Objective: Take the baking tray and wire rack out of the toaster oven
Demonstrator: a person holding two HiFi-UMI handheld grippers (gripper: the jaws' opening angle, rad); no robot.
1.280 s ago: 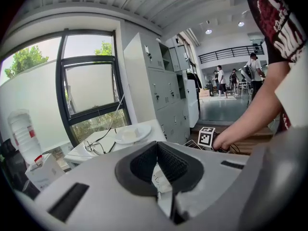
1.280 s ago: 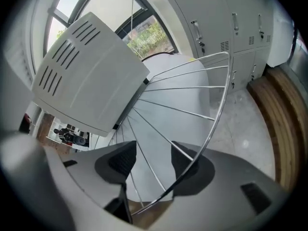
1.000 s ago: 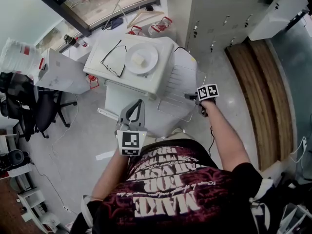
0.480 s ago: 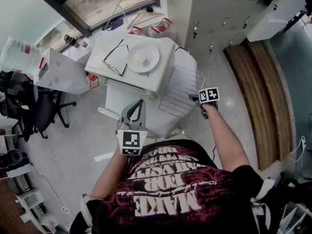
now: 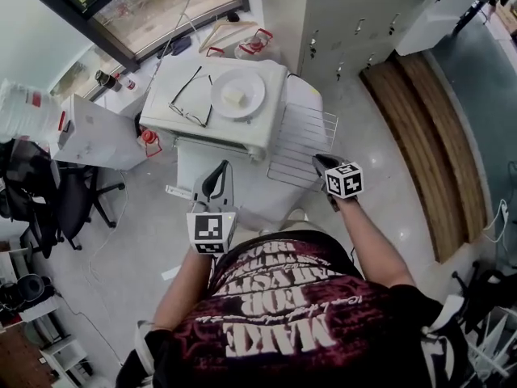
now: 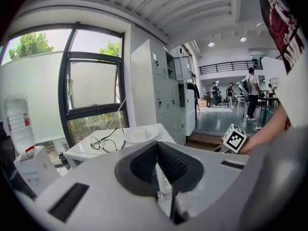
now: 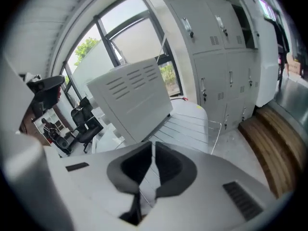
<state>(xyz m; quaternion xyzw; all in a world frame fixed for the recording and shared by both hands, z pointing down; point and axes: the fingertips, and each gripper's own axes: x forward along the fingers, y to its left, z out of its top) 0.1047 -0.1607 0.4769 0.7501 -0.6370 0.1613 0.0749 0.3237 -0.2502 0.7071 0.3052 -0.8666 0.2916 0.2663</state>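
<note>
Only the right gripper view shows the toaster oven's (image 7: 132, 100) vented side, with the wire rack (image 7: 190, 126) lying flat beside it at centre. The head view shows both forearms stretched forward. The left gripper's (image 6: 156, 146) jaws are pressed together. The right gripper's (image 7: 153, 148) have just been closing and meet at the tips, nothing between them.
</note>
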